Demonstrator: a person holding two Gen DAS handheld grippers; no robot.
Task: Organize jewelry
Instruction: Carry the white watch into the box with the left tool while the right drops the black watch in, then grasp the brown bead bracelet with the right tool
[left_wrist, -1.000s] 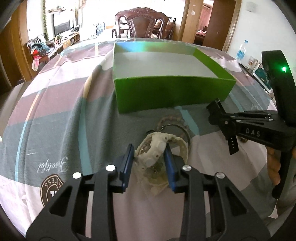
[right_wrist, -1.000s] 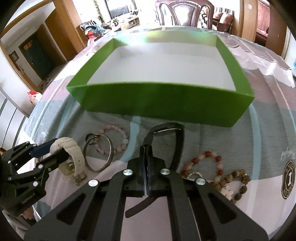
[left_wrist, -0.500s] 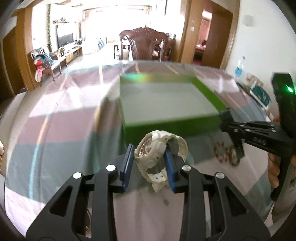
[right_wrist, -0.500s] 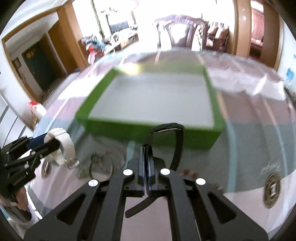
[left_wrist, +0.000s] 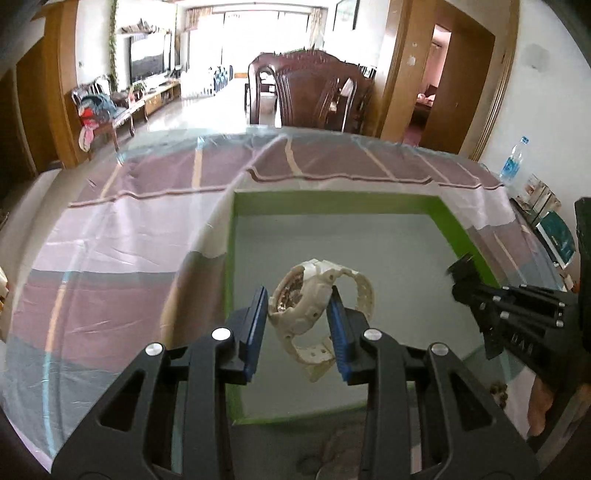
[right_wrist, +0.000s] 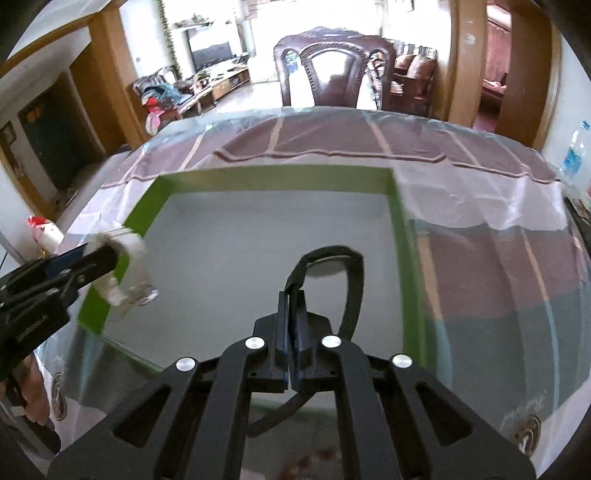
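The tabletop (left_wrist: 110, 258) carried a striped cloth (right_wrist: 480, 266). The green box (left_wrist: 458, 229) sat toward its far edge, open, its grey floor bare. My left hand-held gripper (left_wrist: 297, 312) hung above the box's left wall, blue pads pinching the white watch (left_wrist: 314, 295) by its case. My right hand-held gripper (right_wrist: 291, 314) hung above the box interior, pads pressed together on the black watch (right_wrist: 332, 266), clamping its strap.
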